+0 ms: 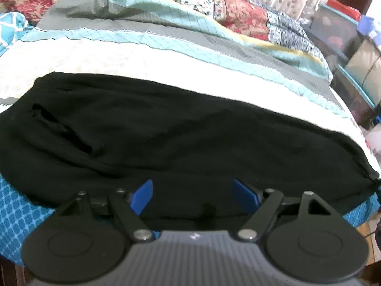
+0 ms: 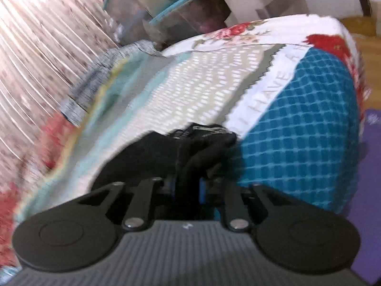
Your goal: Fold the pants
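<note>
Black pants (image 1: pixel 166 133) lie spread across the bed in the left wrist view, with a pocket slit at the left. My left gripper (image 1: pixel 193 190) is open, its blue fingers (image 1: pixel 142 196) apart just over the pants' near edge, holding nothing. In the right wrist view my right gripper (image 2: pixel 188 186) is shut on a bunched end of the black pants (image 2: pixel 190 147), which sticks out beyond the fingers above the bed's corner. The view is blurred.
The bed carries a white, grey and teal bedspread (image 1: pixel 166 45) with a blue patterned side (image 2: pixel 297 128). A rumpled patchwork quilt (image 1: pixel 226 7) lies at the back. Storage boxes (image 1: pixel 345 47) stand past the bed's right edge. A curtain (image 2: pixel 35 47) hangs behind.
</note>
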A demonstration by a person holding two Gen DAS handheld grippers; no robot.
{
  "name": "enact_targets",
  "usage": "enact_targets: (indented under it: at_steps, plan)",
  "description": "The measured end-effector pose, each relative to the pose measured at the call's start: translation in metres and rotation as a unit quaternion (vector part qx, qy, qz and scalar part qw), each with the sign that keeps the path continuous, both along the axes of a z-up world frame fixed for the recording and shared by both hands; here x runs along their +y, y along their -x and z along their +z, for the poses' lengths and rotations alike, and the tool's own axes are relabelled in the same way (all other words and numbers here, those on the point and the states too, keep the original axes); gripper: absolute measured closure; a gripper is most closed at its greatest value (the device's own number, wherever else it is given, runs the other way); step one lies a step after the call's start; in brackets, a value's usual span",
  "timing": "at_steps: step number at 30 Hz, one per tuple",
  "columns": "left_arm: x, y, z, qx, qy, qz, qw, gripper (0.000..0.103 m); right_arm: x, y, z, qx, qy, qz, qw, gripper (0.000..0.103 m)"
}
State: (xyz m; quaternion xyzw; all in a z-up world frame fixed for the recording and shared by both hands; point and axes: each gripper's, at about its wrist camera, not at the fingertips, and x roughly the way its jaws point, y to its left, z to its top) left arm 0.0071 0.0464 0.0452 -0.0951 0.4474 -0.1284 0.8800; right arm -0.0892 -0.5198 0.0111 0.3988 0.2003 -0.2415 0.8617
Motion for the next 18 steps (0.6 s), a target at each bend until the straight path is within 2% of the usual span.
enact_targets:
  at_steps: [2,5,8,11,13,16,17,18]
  plan:
    - [0.008,0.002,0.003,-0.008,0.01,0.008,0.9999,0.027,0.015,0.001,0.015,-0.016,0.02,0.011,1.0,0.092]
    - [0.02,0.005,0.006,-0.019,0.03,0.021,0.9992,0.027,0.054,-0.011,0.047,-0.039,0.068,0.073,0.994,0.092]
    - [0.031,0.007,0.006,-0.023,0.046,0.032,0.9982,0.027,0.111,-0.031,0.074,-0.047,0.129,0.173,0.975,0.092]
    - [0.044,0.01,0.002,-0.021,0.058,0.044,0.9972,0.027,0.179,-0.054,0.083,-0.033,0.182,0.284,0.941,0.092]
    - [0.053,0.013,0.0,-0.018,0.064,0.053,0.9964,0.027,0.223,-0.069,0.075,-0.015,0.205,0.347,0.915,0.092]
    - [0.067,0.018,-0.005,-0.013,0.073,0.066,0.9951,0.027,0.281,-0.089,0.044,0.031,0.215,0.427,0.878,0.091]
    - [0.072,0.02,-0.007,-0.01,0.076,0.071,0.9946,0.027,0.298,-0.095,0.03,0.055,0.225,0.446,0.864,0.086]
    - [0.077,0.022,-0.008,-0.008,0.079,0.075,0.994,0.027,0.318,-0.1,0.012,0.09,0.247,0.469,0.844,0.081]
